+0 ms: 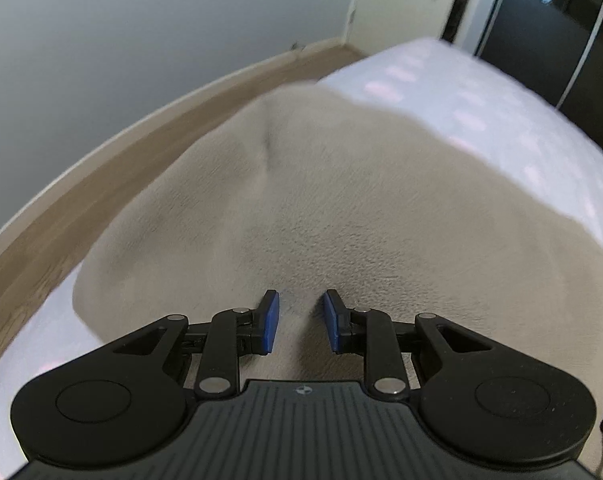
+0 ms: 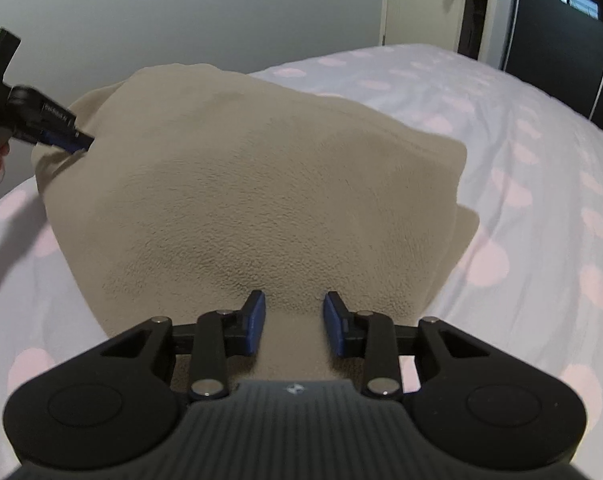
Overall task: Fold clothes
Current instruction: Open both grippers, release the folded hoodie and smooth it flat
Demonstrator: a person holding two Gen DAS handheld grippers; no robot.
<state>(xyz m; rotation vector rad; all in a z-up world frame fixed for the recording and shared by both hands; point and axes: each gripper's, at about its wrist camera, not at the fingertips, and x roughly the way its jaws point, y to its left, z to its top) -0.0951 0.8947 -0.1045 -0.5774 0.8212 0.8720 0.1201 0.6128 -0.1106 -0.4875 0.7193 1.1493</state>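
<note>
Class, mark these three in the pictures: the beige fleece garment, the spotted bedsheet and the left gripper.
beige fleece garment (image 2: 261, 184), right wrist view, middle of its top surface.
spotted bedsheet (image 2: 521, 208), right wrist view, bare stretch right of the garment.
left gripper (image 1: 300, 320), left wrist view, midway between its fingertips.

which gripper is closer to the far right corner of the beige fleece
Right. The right gripper is at the near edge of the beige fleece; the left gripper is at its far left edge.

Left tool (image 1: 300, 322) parted; right tool (image 2: 294, 324) parted; both point forward, level.
</note>
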